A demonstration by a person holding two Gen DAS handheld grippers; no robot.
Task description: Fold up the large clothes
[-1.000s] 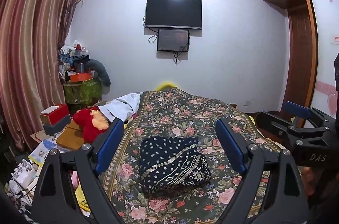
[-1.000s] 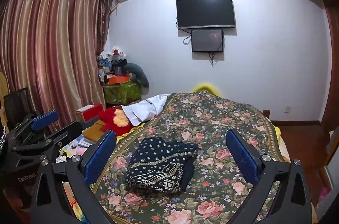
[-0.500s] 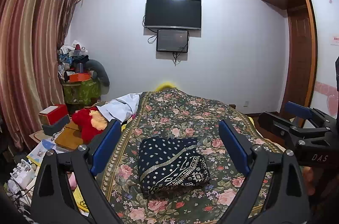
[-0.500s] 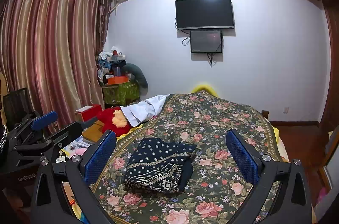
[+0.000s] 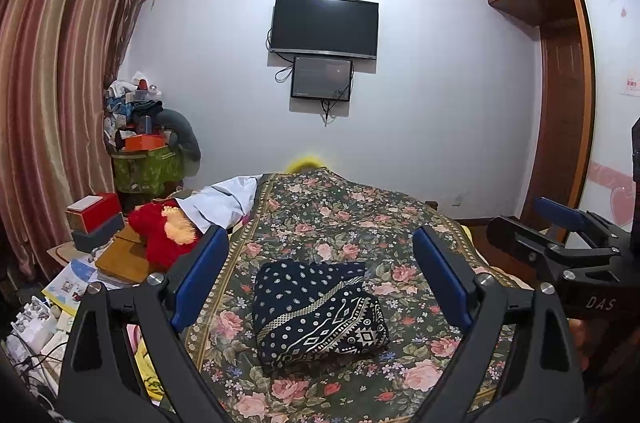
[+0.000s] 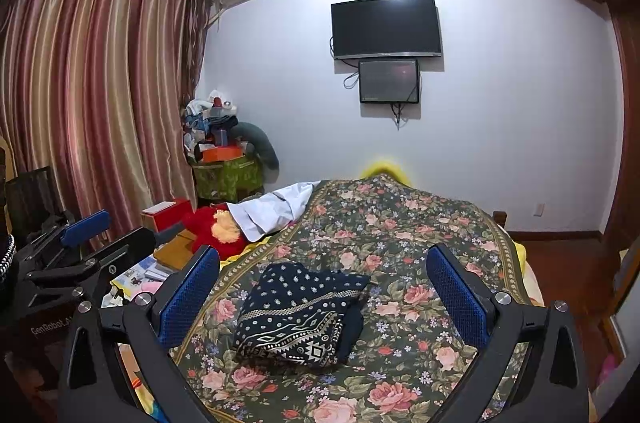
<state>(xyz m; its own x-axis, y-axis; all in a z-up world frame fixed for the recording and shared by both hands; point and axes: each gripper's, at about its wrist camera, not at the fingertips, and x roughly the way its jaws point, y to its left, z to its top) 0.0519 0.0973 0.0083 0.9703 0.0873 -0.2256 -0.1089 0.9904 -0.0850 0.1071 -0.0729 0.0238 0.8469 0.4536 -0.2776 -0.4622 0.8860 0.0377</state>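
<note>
Striped pink and gold curtains [image 5: 52, 95] hang down the far left of the room, with a pile of clutter on a green box [image 5: 146, 171] in the corner beside them. Just off the left edge of the bed lie a red box [image 5: 98, 209], a red plush toy [image 5: 164, 237] and a white cloth [image 5: 224, 201] that laps onto the bedspread's left edge. The left gripper [image 5: 320, 283] is held above the near end of the bed with its blue pads spread wide and nothing between them. Seen through that gap, the folded garment [image 5: 316, 311], dark blue with white dots and a patterned band, rests on the floral bedspread [image 5: 360, 219] near the bed's near end, roughly midway between the left and right edges; neither gripper touches it. The right gripper [image 6: 324, 295] is likewise spread wide and empty, held above the near end, and in the left wrist view it shows at the right edge of the frame. On the wall past the far end of the bed hang a dark television [image 5: 324, 27] and a smaller screen [image 5: 322, 83] below it. A wooden wardrobe [image 5: 560, 83] stands at the right.
</note>
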